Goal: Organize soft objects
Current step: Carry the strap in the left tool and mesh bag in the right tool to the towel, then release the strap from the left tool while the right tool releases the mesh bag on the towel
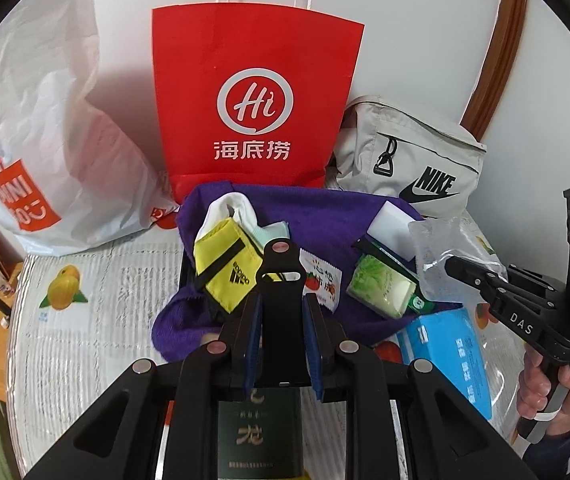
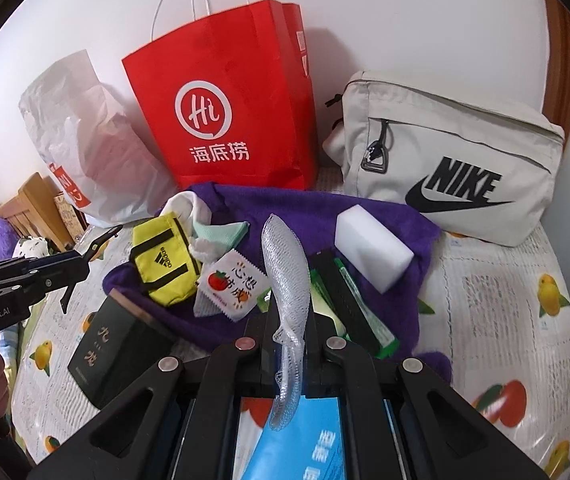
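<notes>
A purple towel lies on the table with small items on it: a yellow Adidas pouch, white and mint socks, a white sponge block, a tomato-print packet and a green wipes pack. My left gripper is shut on a black strap above the towel. My right gripper is shut on a white foam net sleeve, which looks like a clear bag in the left wrist view.
A red paper bag, a white plastic bag and a beige Nike bag stand against the wall. A dark green box and a blue tissue pack lie near the front.
</notes>
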Available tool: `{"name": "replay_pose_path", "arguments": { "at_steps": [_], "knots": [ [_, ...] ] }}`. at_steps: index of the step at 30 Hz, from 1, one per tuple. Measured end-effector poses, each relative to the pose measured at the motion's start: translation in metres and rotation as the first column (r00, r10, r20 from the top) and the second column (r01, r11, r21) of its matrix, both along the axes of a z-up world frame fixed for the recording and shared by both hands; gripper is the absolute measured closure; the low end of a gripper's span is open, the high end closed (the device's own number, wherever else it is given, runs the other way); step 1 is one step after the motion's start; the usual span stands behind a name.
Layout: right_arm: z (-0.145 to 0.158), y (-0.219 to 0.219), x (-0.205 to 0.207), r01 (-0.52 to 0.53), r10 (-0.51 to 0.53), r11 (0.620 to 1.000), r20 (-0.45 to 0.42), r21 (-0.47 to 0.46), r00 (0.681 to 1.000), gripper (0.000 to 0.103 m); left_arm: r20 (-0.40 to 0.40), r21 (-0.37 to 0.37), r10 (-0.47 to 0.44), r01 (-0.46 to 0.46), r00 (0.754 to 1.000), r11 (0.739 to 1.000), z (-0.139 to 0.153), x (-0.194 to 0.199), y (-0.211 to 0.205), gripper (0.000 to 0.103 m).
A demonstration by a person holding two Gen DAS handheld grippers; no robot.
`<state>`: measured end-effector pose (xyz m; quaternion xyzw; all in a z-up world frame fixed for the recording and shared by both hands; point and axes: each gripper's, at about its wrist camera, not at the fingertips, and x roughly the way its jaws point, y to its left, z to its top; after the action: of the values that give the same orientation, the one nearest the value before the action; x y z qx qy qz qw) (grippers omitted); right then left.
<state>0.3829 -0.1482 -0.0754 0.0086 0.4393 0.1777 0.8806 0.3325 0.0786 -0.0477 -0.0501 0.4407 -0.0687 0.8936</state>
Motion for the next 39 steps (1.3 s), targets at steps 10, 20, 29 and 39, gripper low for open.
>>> {"name": "replay_pose_path", "arguments": {
  "at_steps": [10,20,29,39],
  "knots": [
    [-0.016,0.019,0.041,-0.019,0.019,0.999,-0.011,-0.033,1.000,0.097,-0.036,-0.029,-0.017,0.016,0.999,0.999,-0.019,0.040,-0.003,0.083],
    [-0.041,0.018,0.060,-0.007,0.005,1.000,-0.074,-0.030,0.997,0.096,-0.088,-0.052,-0.044,0.039,0.995,0.998,-0.042,0.075,-0.018,0.083],
    [-0.058,0.027,0.065,-0.046,0.044,0.999,-0.128,-0.011,0.991,0.094,-0.139,-0.049,-0.042,0.035,0.989,0.998,-0.064,0.097,-0.026,0.083],
    [-0.060,0.031,0.068,-0.063,0.063,0.998,-0.150,0.003,0.987,0.091,-0.163,-0.063,-0.069,0.060,0.984,0.996,-0.074,0.109,-0.034,0.083]
  ]
}}
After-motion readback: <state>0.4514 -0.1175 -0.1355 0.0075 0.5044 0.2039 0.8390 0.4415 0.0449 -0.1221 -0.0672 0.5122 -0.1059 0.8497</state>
